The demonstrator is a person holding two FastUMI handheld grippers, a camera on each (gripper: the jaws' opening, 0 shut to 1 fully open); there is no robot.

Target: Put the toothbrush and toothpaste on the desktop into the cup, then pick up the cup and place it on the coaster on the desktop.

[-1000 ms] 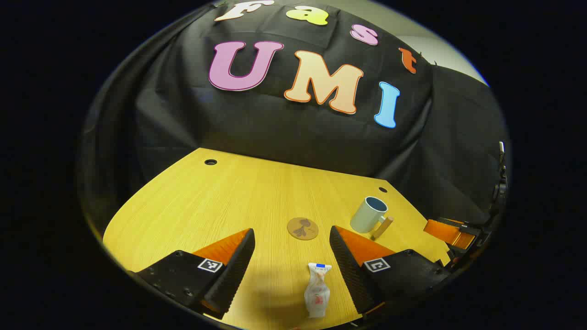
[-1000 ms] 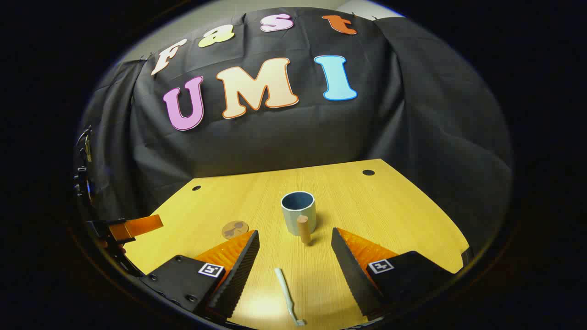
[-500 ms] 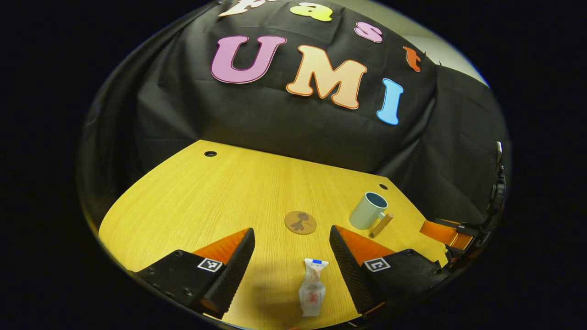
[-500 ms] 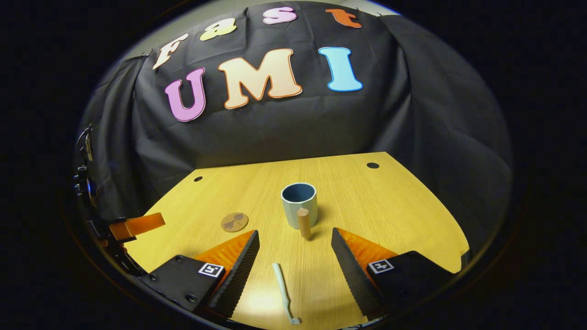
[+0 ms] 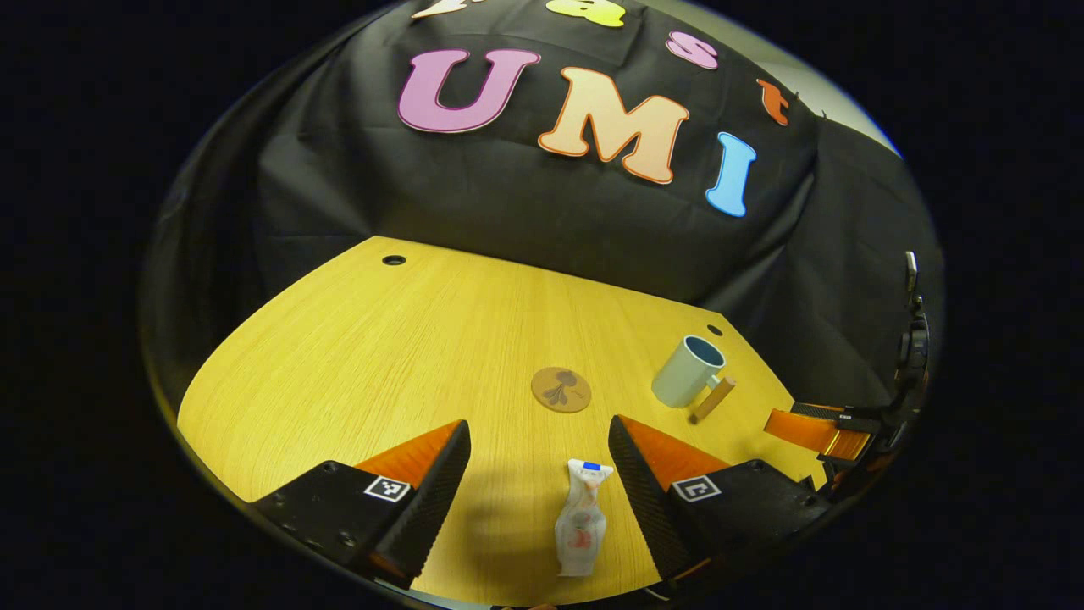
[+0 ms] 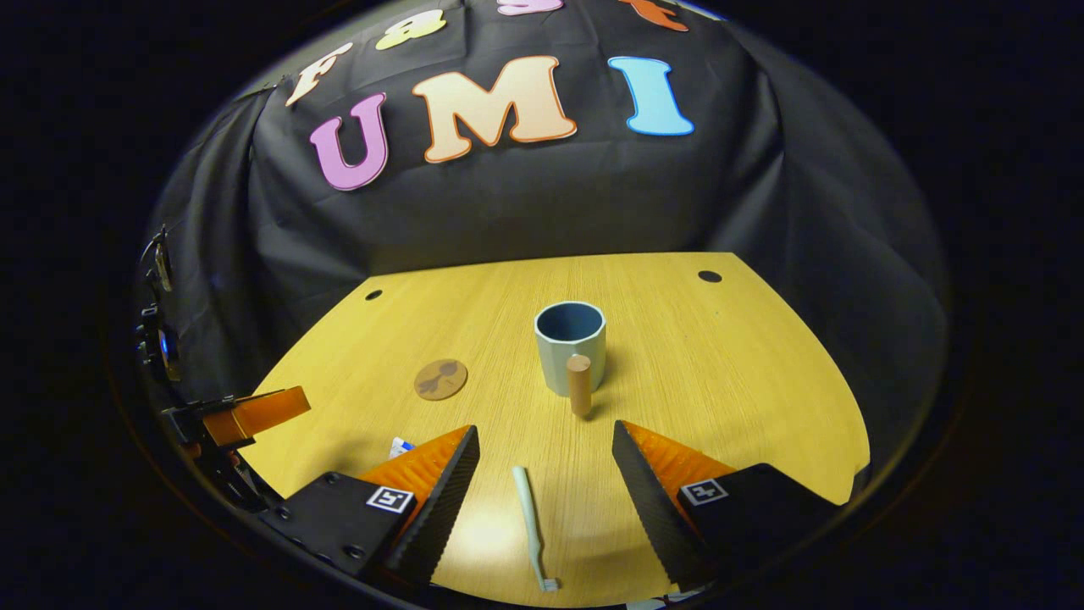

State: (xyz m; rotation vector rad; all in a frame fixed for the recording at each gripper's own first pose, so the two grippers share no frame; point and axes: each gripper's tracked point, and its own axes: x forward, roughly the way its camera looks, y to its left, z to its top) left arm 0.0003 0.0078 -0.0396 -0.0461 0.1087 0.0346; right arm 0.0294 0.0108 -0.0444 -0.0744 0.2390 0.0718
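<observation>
Toothpaste tube (image 5: pixel 581 518) lies flat on the wooden desktop (image 5: pixel 381 356), between the wide-open fingers of the left gripper (image 5: pixel 538 485), which hold nothing. The pale toothbrush (image 6: pixel 532 527) lies between the spread, empty fingers of the right gripper (image 6: pixel 542 487), bristle end toward the camera. Farther off, the grey-green cup (image 6: pixel 571 347) stands upright, its wooden handle (image 6: pixel 579 385) facing the right gripper. The round coaster (image 6: pixel 440 379) lies apart, left of the cup.
</observation>
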